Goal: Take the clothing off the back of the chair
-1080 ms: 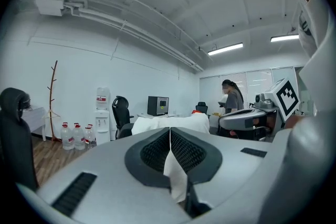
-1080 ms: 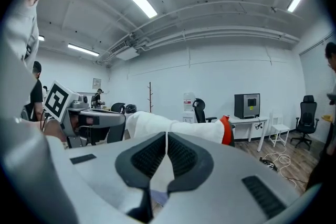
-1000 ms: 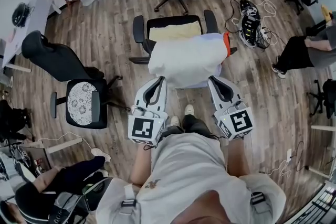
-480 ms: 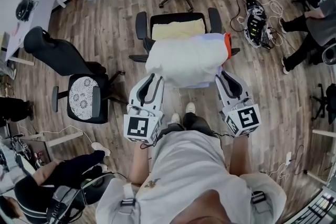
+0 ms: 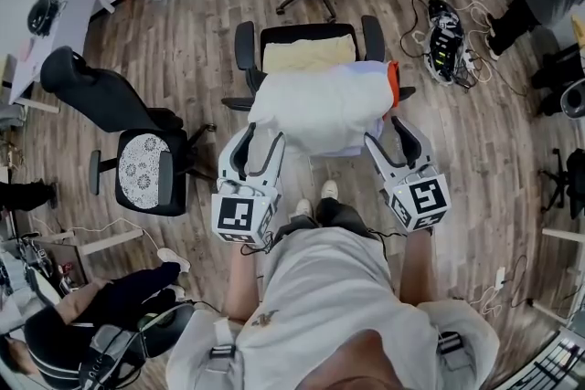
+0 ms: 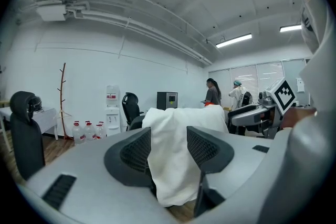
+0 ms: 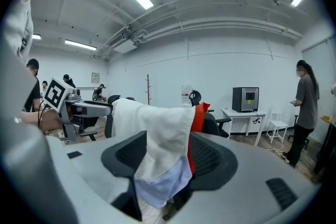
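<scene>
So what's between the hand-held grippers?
White clothing on the chair, in head view; both hand-held grippers have just been opening around it.

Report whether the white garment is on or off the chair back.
On: the white garment lies draped over the back of the office chair, hanging down its near side.

Soft matt white cloth clothing [image 5: 320, 110], smooth wood-plank floor [image 5: 183, 59]

- 12 o'clock: office chair [image 5: 242, 46] with white clothing [image 5: 320, 105] over its back blocks the way straight ahead.
- 9 o'clock: black chair [image 5: 137, 173] stands near; a narrow strip of bare floor [image 5: 215, 110] runs between the two chairs.
- 2 o'clock: cable tangle [image 5: 448, 32] on the floor; open boards before it.
</scene>
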Tool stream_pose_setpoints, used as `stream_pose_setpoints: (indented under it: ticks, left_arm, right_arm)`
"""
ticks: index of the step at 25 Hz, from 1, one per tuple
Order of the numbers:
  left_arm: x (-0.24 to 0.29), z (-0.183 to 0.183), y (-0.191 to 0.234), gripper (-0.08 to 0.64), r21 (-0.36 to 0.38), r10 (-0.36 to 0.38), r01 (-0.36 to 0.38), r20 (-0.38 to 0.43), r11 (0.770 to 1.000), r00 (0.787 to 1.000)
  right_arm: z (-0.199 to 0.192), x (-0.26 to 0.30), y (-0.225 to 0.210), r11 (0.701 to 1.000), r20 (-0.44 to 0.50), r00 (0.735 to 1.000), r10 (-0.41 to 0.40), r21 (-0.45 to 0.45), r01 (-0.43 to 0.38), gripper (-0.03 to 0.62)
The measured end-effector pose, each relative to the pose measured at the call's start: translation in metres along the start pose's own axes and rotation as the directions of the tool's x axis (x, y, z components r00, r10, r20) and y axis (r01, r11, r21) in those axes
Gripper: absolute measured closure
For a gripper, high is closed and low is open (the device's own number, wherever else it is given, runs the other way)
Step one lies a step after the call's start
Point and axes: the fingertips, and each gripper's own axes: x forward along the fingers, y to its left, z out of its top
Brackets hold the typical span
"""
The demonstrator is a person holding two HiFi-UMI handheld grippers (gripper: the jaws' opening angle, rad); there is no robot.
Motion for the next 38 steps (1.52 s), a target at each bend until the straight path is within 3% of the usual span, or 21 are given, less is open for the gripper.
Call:
stream_pose_setpoints:
  ticks: [19, 31, 38]
  left_arm:
    - [0.023, -0.010, 0.018, 0.179, -0.024, 0.049, -0.050, -0.022, 0.998, 0.999]
    - [0.026, -0.017, 0.014, 0.172, -0.049, -0.023, 0.021, -0.033, 0.999, 0.999]
    - [0.032, -0.018, 0.012, 0.178, 0.003, -0.030, 0.030, -0.074, 1.000, 0.997]
  right_arm:
    - [-0.008, 0.028, -0.009, 0.999, -0.050, 0.999, 0.006, 0.034, -0.004, 0.225]
    - [-0.012, 0.031, -0.004, 0.993, -0.038, 0.995, 0.088, 0.086, -0.084, 0.169]
    - [-0.007, 0.039, 0.000, 0.996, -0.038, 0.996, 0.085, 0.027, -0.084, 0.173]
